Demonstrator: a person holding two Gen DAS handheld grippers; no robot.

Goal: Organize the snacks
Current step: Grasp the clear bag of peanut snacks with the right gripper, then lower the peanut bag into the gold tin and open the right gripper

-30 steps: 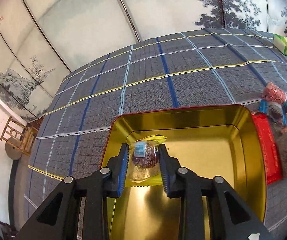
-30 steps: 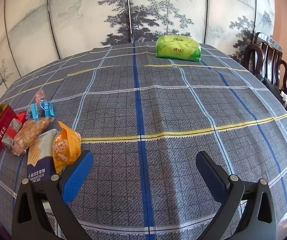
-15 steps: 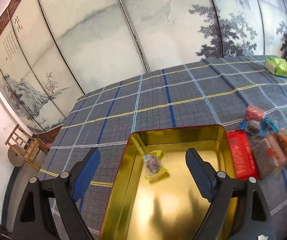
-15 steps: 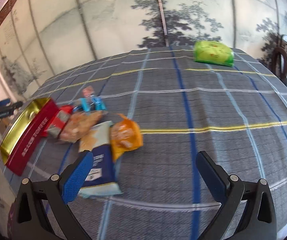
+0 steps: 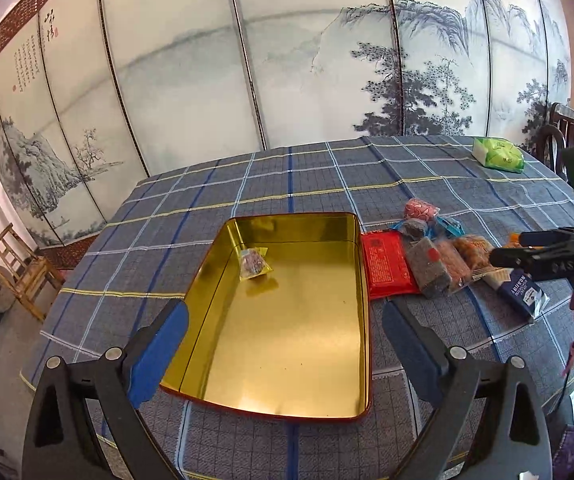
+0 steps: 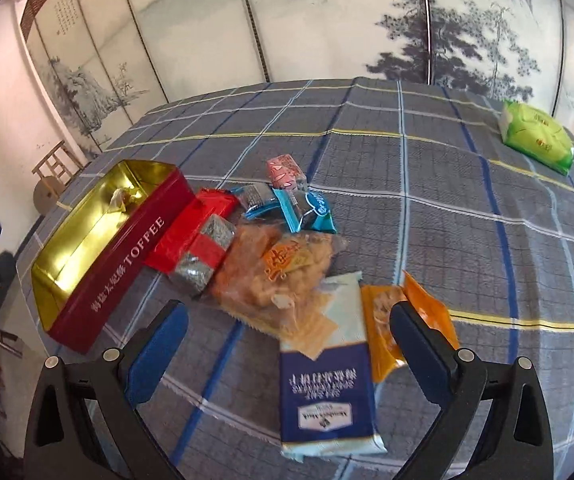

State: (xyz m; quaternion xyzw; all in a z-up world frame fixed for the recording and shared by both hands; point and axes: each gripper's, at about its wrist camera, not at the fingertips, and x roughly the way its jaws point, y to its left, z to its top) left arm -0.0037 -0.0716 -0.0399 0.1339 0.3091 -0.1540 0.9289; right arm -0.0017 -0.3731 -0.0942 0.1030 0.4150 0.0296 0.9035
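Note:
A gold-lined red toffee tin lies open on the checked tablecloth. One small wrapped candy lies in its far left corner. My left gripper is open and empty, raised above the tin's near end. To the tin's right is a pile of snacks: a red packet, a blue-and-white cracker pack, an orange packet and a clear bag of fried snacks. My right gripper is open and empty, over the cracker pack.
A green tissue pack lies at the table's far right. Dark wooden chairs stand at the right edge. A folding screen with ink landscapes stands behind the table. A small wooden chair stands on the floor at left.
My left gripper opened, released the candy into the tin and pulled back and up. My right gripper swung left toward the snack pile, still open.

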